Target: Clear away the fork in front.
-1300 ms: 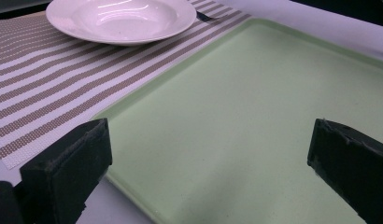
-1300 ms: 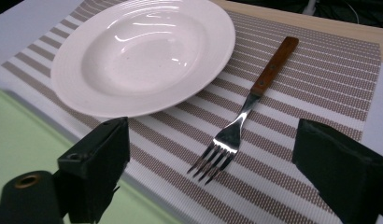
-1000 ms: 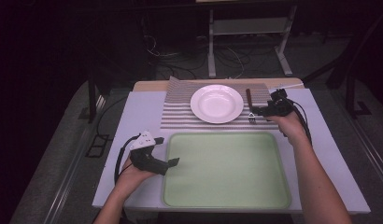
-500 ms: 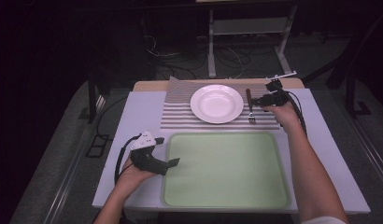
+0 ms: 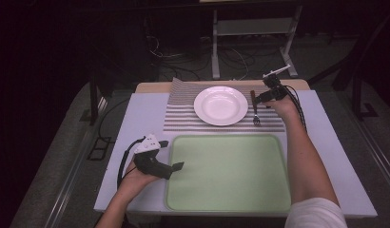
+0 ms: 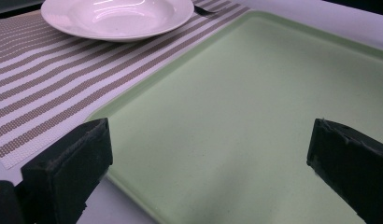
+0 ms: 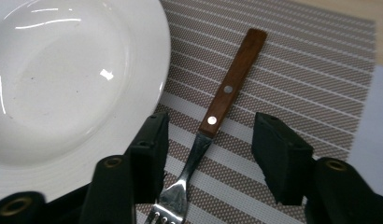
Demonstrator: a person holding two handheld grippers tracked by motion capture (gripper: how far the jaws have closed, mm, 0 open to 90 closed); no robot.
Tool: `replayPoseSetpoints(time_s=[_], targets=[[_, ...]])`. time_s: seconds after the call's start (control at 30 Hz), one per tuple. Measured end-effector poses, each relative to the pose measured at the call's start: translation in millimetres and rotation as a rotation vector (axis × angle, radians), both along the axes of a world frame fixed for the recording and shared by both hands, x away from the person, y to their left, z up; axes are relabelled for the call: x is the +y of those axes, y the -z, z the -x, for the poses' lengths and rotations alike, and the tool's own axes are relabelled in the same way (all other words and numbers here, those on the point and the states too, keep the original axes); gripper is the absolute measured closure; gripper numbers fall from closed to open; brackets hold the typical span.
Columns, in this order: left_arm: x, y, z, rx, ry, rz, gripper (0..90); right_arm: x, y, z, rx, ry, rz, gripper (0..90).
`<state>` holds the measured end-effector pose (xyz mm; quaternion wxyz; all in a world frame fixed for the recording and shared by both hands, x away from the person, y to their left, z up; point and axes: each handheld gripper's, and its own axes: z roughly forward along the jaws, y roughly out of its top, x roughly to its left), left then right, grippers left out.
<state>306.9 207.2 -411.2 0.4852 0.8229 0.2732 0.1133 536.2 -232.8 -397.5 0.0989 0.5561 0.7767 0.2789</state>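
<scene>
Fork [image 7: 216, 119] lies flat on the striped placemat [image 7: 292, 60], just beside the right rim of the white plate [image 7: 63, 74], tines toward the person and wooden handle pointing away. In the high view it sits between the plate [image 5: 220, 105] and the right gripper [image 5: 269, 97]. Right gripper [image 7: 208, 144] is poised low over the fork's neck, fingers [image 7: 280, 156] apart and straddling the metal shank just below the riveted handle; no contact seen yet. Judgement: the fork is light, rigid and not fragile. The polished steel neck is narrow and likely slippery. The wooden handle is wider, flat-sided and should give better friction. Since it lies flat on woven mat, there is little clearance beneath; fingers will need to press down to the mat and close across the width. Best hold is probably at the lower handle near the first rivet, close to the balance point, to limit tipping. Mind the plate rim next to the inner finger. Left gripper [image 5: 157, 161] rests at the left edge of the green tray [image 6: 255, 116], fingers [image 6: 68, 163] wide apart, holding nothing, on the desk [image 5: 145, 114].
</scene>
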Motion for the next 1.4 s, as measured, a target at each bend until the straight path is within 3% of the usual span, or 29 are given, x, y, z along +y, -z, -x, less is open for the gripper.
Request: replayPoseSetpoints(time_s=[0.1, 0.2, 0.5, 0.8, 1.4], targets=[[-0.7, 0.0, 0.4, -0.001, 0.004, 0.001, 0.0, 0.9, 2.8, -8.2, 0.059, 0.000, -0.018, 47.4], [-0.8, 0.3, 0.1, -0.001, 0.006, 0.002, 0.0, 1.7, 4.7, -13.1, 0.079, 0.009, -0.028, 49.3], [-0.1, 0.5, -0.6, -0.001, 0.009, 0.003, 0.0, 11.2, 17.7, -31.5, 0.176, -0.002, 0.076, 55.4], [1.5, 0.0, -0.9, -0.002, 0.007, 0.004, 0.0, 21.5, 28.5, -38.4, 0.208, -0.006, 0.107, 58.2], [1.2, -0.2, -1.4, -0.002, 0.008, 0.007, 0.0, 23.6, 28.4, -38.2, 0.192, 0.014, 0.178, 76.6]])
